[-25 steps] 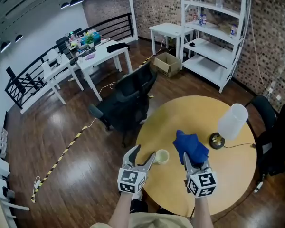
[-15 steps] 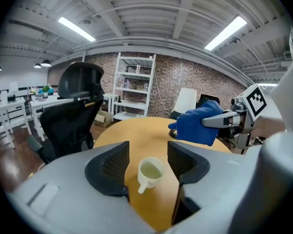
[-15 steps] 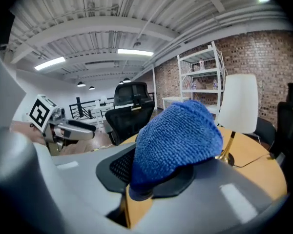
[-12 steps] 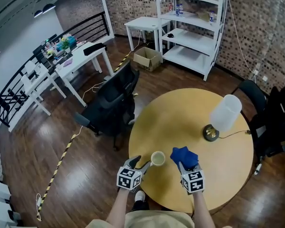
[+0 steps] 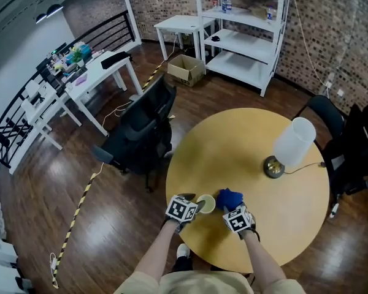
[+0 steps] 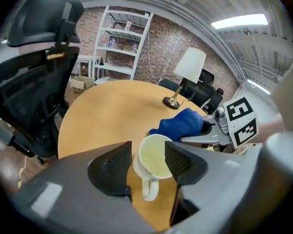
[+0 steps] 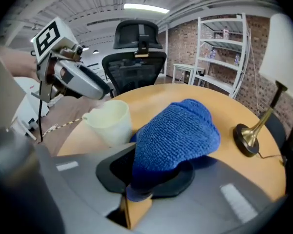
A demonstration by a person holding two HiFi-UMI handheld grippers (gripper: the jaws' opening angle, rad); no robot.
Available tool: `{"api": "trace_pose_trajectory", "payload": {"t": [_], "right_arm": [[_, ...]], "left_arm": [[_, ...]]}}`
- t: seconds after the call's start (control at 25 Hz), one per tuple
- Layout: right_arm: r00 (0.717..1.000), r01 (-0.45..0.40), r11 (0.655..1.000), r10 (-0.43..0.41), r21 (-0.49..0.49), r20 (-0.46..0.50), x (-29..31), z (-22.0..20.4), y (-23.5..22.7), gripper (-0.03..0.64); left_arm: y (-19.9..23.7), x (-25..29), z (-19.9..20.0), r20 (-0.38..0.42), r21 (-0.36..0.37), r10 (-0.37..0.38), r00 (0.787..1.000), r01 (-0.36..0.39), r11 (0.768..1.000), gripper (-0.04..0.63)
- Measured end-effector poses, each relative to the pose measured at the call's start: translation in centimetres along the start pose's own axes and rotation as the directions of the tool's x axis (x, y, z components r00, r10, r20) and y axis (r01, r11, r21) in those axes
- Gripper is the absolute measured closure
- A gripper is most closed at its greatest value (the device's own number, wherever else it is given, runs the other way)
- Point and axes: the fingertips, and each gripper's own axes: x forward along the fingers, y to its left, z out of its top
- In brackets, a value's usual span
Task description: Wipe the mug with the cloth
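A pale cream mug (image 5: 205,203) stands on the round wooden table (image 5: 251,139) near its front edge. My left gripper (image 5: 195,206) has its jaws on either side of the mug (image 6: 154,155), handle toward the camera. The jaws have just been closing, and a thin gap still shows at the left pad (image 6: 112,167). My right gripper (image 5: 230,206) is shut on a blue cloth (image 5: 229,197), which bulges out of the jaws (image 7: 178,135). The cloth hangs right beside the mug (image 7: 110,123); whether they touch I cannot tell.
A white-shaded lamp (image 5: 291,146) with a brass base stands on the right of the table, its cord running right. A black office chair (image 5: 144,130) sits at the table's left edge. White shelving (image 5: 242,29) and desks stand farther back.
Both grippers have come down from above the table to its surface. The left jaws have dropped around the mug and narrowed. The cloth has sunk to beside the mug.
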Motion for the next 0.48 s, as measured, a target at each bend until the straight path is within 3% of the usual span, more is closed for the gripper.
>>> {"api": "trace_pose_trajectory", "payload": {"t": [0.2,0.28,0.48], "right_arm": [[0.998,-0.059,0.982,0.052,-0.177,-0.046,1.7,0.3,1.3,0.551],[0.994,-0.104,0.966,0.090,-0.239,-0.069,2.4,0.2,2.2,0.551],[0.978,-0.201,0.929,0.171,-0.310,-0.120,3.3,-0.3,4.4,0.551]], "left_arm": [[0.5,2.2,-1.2,-0.096,0.020,0.003,0.995,-0.001,1.000,0.443],[0.7,2.7,-1.4,-0.112,0.028,0.017,0.994,-0.014,1.000,0.504],[1.6,3.2,-1.6,-0.117,-0.025,0.078,0.990,-0.082,0.996,0.568]]}}
